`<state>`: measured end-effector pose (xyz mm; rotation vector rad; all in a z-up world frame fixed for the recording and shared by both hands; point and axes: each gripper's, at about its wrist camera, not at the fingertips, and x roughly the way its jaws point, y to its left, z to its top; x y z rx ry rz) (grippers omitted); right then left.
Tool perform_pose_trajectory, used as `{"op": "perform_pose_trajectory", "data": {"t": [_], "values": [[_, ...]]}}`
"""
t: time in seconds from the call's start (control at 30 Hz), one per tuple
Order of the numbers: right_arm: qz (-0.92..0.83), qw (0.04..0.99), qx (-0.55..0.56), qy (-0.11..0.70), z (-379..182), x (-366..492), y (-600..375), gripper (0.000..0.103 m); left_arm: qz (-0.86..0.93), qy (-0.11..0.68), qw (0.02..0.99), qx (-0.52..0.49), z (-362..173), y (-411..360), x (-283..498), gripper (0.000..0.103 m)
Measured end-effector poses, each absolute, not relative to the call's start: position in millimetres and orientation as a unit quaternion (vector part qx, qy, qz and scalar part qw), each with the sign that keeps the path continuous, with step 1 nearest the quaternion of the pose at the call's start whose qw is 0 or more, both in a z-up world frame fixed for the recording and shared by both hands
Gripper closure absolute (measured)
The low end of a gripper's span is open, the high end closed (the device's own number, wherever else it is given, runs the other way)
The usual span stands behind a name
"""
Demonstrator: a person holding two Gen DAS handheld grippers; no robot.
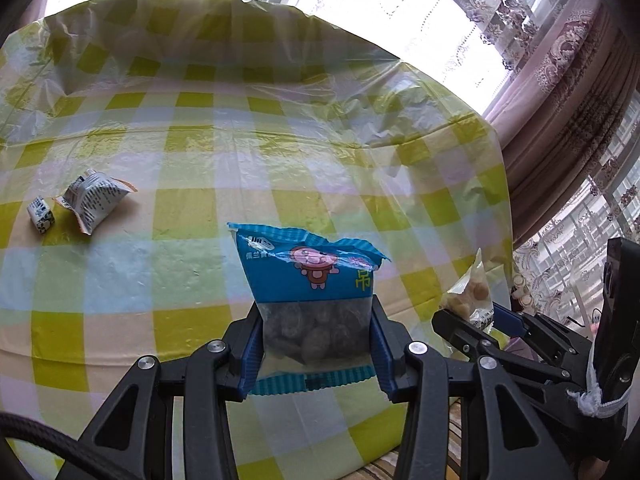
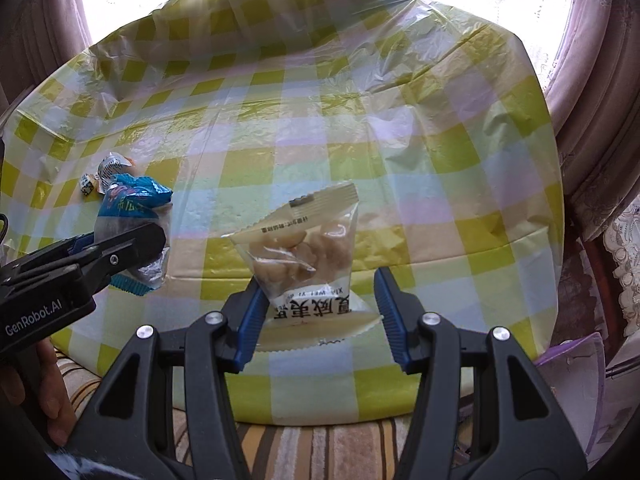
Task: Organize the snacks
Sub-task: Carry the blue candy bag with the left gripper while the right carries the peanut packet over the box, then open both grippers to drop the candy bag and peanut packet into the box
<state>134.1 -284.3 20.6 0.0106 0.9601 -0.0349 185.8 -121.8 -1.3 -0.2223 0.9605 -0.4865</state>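
Note:
My left gripper (image 1: 316,336) is shut on a blue snack packet (image 1: 312,280) with a cartoon figure and dark pieces inside, held upright above the checked tablecloth. It also shows in the right wrist view (image 2: 132,216). My right gripper (image 2: 318,304) holds a clear packet of pale round snacks (image 2: 308,248), upright; the left pad touches it, and a gap shows at the right pad. That packet shows in the left wrist view (image 1: 470,292) at the right.
A white printed packet (image 1: 94,200) and a small white wrapped sweet (image 1: 40,214) lie on the table (image 1: 280,152) at the far left. The yellow-green checked plastic cloth is crumpled up at the back. Curtains and windows stand behind.

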Motion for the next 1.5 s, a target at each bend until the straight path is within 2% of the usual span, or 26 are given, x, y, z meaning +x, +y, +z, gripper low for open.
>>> {"op": "perform_pose_trajectory", "data": {"t": [0.53, 0.97, 1.3, 1.4, 1.5], "values": [[-0.069, 0.882, 0.050, 0.464, 24, 67, -369, 0.047, -0.335, 0.488, 0.805, -0.040, 10, -209, 136, 0.056], [-0.145, 0.864, 0.094, 0.472, 15, 10, -461, 0.046, -0.417, 0.526, 0.741, 0.021, 4, -289, 98, 0.056], [-0.178, 0.856, 0.116, 0.471, 12, -13, -496, 0.045, -0.459, 0.538, 0.705, 0.052, -2, -326, 77, 0.056], [-0.181, 0.856, 0.115, 0.471, 13, -14, -496, 0.043, -0.478, 0.537, 0.693, 0.059, -1, -334, 71, 0.054], [-0.183, 0.854, 0.116, 0.472, 12, -11, -496, 0.034, -0.480, 0.536, 0.692, 0.060, -2, -336, 70, 0.048]]}}
